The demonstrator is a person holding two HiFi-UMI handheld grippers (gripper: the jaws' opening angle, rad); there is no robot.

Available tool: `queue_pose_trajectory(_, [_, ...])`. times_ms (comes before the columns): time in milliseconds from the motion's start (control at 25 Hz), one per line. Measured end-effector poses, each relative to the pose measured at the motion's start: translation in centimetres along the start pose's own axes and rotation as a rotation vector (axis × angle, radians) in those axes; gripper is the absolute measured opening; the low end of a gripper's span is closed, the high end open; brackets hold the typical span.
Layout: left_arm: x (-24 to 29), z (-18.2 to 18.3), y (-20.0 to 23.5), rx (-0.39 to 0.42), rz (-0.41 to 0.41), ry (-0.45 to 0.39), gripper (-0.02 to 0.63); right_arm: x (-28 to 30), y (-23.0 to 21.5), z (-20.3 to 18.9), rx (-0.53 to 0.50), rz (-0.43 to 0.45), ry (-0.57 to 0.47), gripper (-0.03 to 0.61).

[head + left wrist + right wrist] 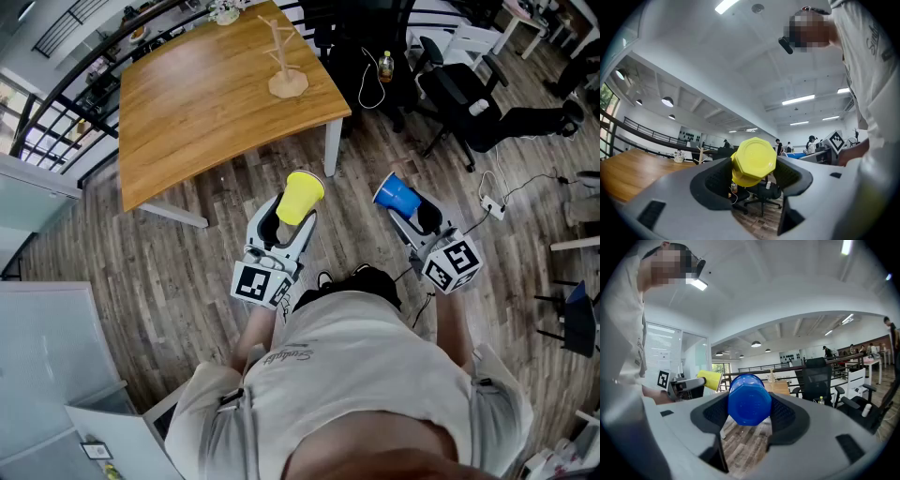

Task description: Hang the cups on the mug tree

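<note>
My left gripper [289, 218] is shut on a yellow cup [301, 197], held over the wood floor in front of the person. In the left gripper view the yellow cup [753, 161] sits base-first between the black pads of the left gripper [754, 176]. My right gripper [405, 208] is shut on a blue cup [397, 195]; in the right gripper view the blue cup [749, 398] fills the gap of the right gripper [749, 413]. The bare wooden mug tree [284, 58] stands on the far right part of the wooden table [187, 103], well ahead of both grippers.
Black office chairs [469, 89] and a cable stand right of the table. A bottle [385, 66] sits on the floor behind the table's corner. A railing [66, 103] runs along the table's left side. A white power strip [491, 206] lies on the floor at right.
</note>
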State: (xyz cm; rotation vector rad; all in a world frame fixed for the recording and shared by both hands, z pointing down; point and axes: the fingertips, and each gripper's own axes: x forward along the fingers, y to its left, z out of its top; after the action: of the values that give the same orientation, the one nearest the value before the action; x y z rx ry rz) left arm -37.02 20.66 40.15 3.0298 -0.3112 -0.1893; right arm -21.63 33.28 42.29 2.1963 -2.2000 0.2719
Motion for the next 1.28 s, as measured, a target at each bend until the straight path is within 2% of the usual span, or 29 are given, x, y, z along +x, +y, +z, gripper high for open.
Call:
queue_pose_trajectory(240, [0.7,-0.3,0.8,0.001,-0.026,-0.007,0.278,1.9,0.2,0.5,-0.050,-0.010,-0.005,0.242])
queue_pose_trajectory(440, [2.3,-1.2,0.1,-0.028,-0.045,0.008,0.278,1.2,-1.6,0.6,-0.006,-0.047,-0.011,0.242])
queue_pose_trajectory(640, [4.8,-2.3,0.1,-0.054,-0.053,0.043,0.278,1.7,-4.3,-1.1,0.024,-0.052,0.039,0.242])
queue_pose_trajectory(800, [8.1,-2.9,0.8,-0.055,-0.044,0.064,0.278,3.0,-7.1,-1.3,0.047,-0.033,0.031,0.242])
queue_pose_trajectory(1040, [15.9,-1.1,1.9,0.017,-0.038,0.079,0.276,5.5,-14.2,0.6,0.090,-0.019,-0.024,0.242])
queue_pose_trajectory(1280, [21.8,-1.1,2.7,0.040,0.010,0.095,0.276,8.3,-19.6,1.9,0.096,0.040,-0.051,0.242])
